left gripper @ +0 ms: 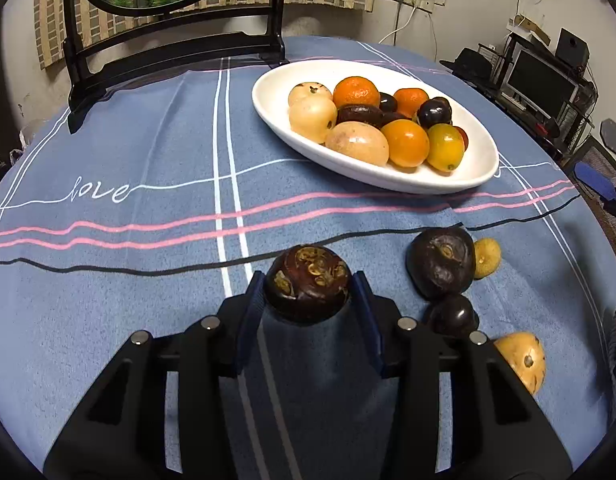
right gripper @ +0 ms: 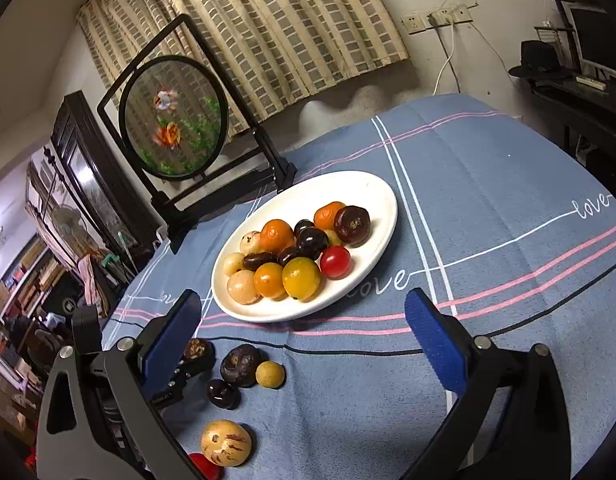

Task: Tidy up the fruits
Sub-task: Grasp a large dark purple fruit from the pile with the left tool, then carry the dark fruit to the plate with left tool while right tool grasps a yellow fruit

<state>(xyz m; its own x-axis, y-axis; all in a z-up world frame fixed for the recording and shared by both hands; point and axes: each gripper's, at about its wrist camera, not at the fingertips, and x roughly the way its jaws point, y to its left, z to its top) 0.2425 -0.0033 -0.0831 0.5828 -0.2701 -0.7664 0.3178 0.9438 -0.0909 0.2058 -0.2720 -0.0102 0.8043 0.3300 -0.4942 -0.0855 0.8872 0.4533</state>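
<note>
My left gripper [left gripper: 308, 292] is shut on a dark brown round fruit [left gripper: 308, 282], held just above the blue tablecloth, nearer to me than the white oval plate [left gripper: 275, 116] piled with orange, yellow, pale and dark fruits. In the right wrist view the left gripper [right gripper: 187, 364] and its fruit [right gripper: 196, 350] show at lower left. My right gripper [right gripper: 303, 336] is open and empty, above the cloth in front of the plate [right gripper: 382, 224]. Loose fruits lie on the cloth: a dark one [left gripper: 442, 262], a small dark one [left gripper: 454, 316], a small tan one [left gripper: 487, 257] and a yellow one [left gripper: 522, 360].
A black framed round ornament [right gripper: 173, 120] stands behind the plate at the table's far left. A red fruit [right gripper: 205, 466] lies at the near edge by the yellow one [right gripper: 225, 442]. A desk with a monitor [left gripper: 540, 80] stands past the table's right edge.
</note>
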